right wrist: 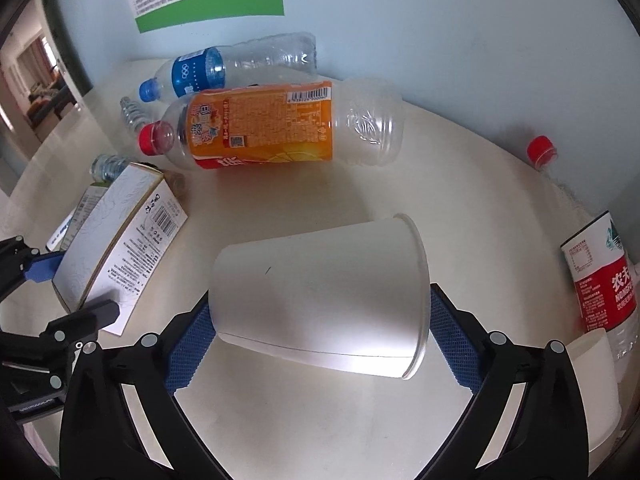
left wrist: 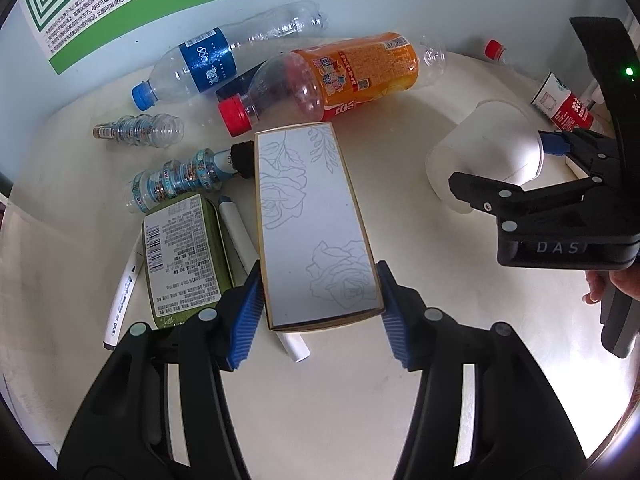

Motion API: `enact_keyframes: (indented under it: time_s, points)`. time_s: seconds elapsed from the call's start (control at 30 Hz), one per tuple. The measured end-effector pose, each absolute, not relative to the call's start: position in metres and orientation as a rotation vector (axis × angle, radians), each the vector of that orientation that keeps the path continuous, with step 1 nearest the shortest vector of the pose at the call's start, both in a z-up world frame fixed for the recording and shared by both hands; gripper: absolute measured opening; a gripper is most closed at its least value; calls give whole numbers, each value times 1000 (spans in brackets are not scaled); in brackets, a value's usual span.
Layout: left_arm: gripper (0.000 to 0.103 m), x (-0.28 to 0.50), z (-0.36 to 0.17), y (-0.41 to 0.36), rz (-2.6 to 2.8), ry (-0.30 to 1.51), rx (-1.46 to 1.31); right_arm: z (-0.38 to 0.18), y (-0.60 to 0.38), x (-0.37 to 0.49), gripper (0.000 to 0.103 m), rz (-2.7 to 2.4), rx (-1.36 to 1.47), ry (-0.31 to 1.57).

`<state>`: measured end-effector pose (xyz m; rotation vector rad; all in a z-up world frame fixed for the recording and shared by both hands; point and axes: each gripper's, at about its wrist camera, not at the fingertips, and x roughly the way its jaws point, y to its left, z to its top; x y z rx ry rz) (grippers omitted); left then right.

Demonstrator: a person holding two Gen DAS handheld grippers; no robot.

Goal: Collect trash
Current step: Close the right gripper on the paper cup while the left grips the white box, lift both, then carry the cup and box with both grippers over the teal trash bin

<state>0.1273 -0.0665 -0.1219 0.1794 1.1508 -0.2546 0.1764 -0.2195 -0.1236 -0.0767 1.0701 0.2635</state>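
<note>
Altogether two capped bottles point(left wrist: 280, 76), one box point(left wrist: 312, 220).

Bright, even daylight — soft shadows only. Glare on the paper cup point(right wrist: 320, 296) and table point(left wrist: 500, 340). Strong fisheye bending, dark vignetted corners — slight blur at edges.

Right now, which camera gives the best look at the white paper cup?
The right wrist view: the white paper cup lies on its side, filling the centre between the right gripper pads. The left wrist view shows it far off, partly hidden by that gripper.
</note>
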Motion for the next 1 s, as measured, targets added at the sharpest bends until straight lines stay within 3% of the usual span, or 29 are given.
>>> enact_keyframes:
  time_s: [0.07,0.13,1.0]
  points:
    - [51,128,-122,-66,-256,1150,174,-124,-222,178,95,268,-43,1063]
    - [51,126,-120,-64,-263,1136,161,-122,-226,176,87,264,-17,1045]
    - [47,67,-53,-36,-233,1008,148,-31,-250,88,87,348,20,853]
